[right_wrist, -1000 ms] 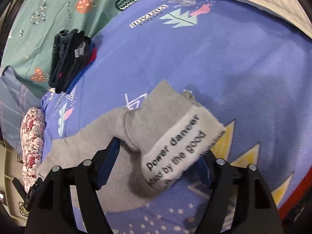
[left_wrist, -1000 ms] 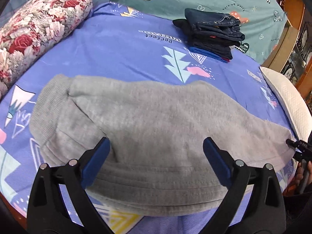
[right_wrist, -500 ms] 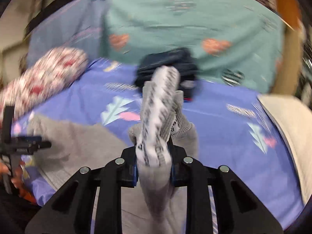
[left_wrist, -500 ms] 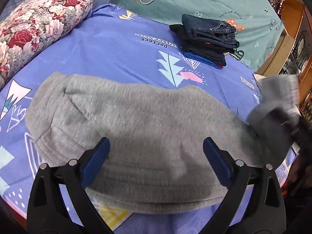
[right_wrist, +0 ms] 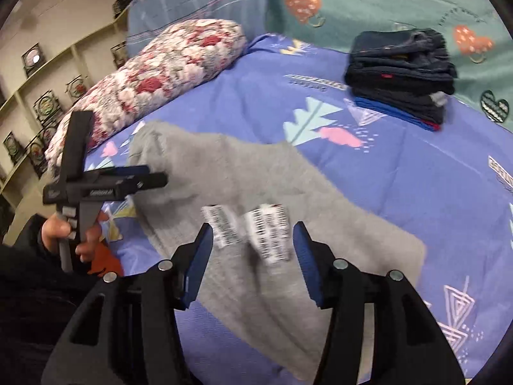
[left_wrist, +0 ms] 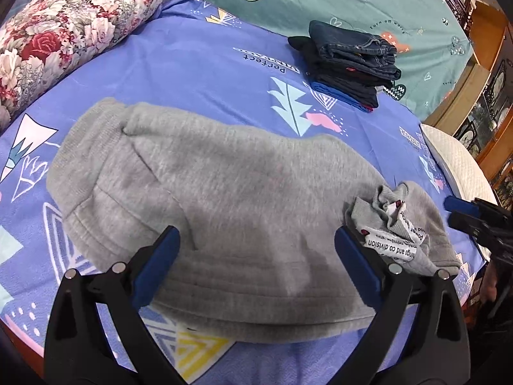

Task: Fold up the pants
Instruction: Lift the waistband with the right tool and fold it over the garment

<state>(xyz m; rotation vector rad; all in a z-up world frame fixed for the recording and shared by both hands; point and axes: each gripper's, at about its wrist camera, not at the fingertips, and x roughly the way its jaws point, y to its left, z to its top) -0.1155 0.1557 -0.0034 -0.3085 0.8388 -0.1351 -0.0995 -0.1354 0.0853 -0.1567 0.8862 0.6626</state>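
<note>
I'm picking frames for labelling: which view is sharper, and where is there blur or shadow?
Left wrist view: sharp; printing on the grey sweatpants' white lettered band is readable, with a soft shadow on the cloth between the left tongs; fisheye bends the edges. Right wrist view: motion-blurred; the band smears and the floral pillow is soft.

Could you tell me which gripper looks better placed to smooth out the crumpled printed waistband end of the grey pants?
Right, probably: the right gripper hangs open directly over the crumpled waistband, while the left gripper sits over the middle of the grey pants.
</note>
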